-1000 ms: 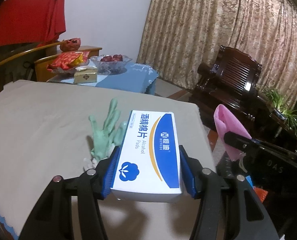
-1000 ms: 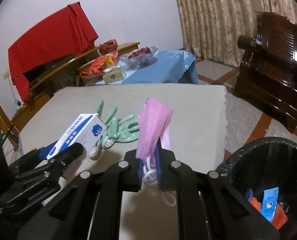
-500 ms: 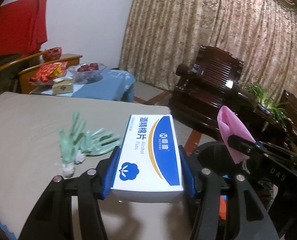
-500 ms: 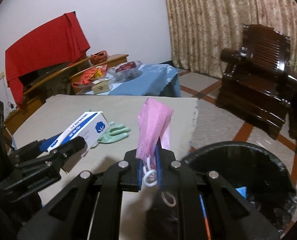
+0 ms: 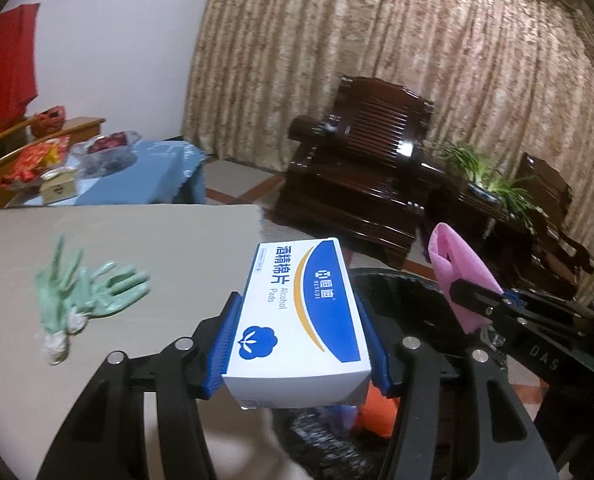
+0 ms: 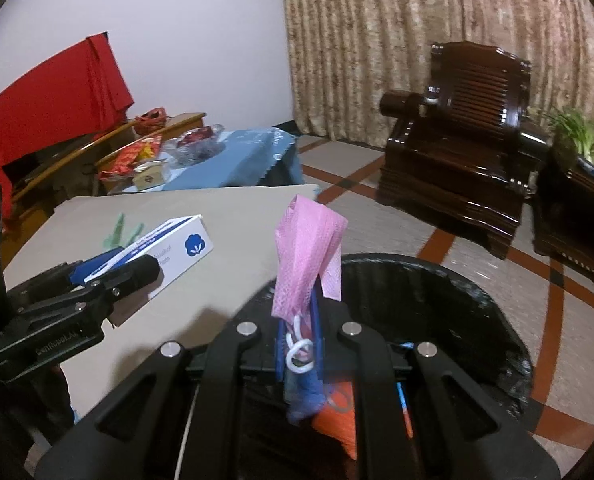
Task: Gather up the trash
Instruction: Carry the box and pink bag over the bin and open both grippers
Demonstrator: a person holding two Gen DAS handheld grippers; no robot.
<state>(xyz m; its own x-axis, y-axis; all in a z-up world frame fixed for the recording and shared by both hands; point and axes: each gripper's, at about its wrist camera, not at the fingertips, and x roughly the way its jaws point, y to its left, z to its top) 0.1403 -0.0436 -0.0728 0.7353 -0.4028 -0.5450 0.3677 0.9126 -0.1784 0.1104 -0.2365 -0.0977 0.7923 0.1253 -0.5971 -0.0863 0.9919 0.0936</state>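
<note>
My left gripper (image 5: pixel 299 334) is shut on a white and blue alcohol pads box (image 5: pixel 299 312), held at the table's right edge over the rim of the black-lined trash bin (image 5: pixel 401 292). The box also shows in the right wrist view (image 6: pixel 165 250). My right gripper (image 6: pixel 299 320) is shut on a pink face mask (image 6: pixel 307 256), held above the trash bin (image 6: pixel 457 312). The mask shows in the left wrist view (image 5: pixel 457 276) too. A pair of green gloves (image 5: pixel 85 284) lies on the beige table (image 5: pixel 157 240), left of the box.
The bin holds orange and blue trash (image 6: pixel 333 416). A dark wooden armchair (image 6: pixel 457 136) and a side table with a plant (image 6: pixel 577 184) stand beyond the bin. A blue-clothed table with a bowl and snacks (image 5: pixel 109 160) stands behind the beige table.
Both grippers have swung right with their loads, from over the table to over the trash bin. The gloves have stayed on the table and now sit farther left in view.
</note>
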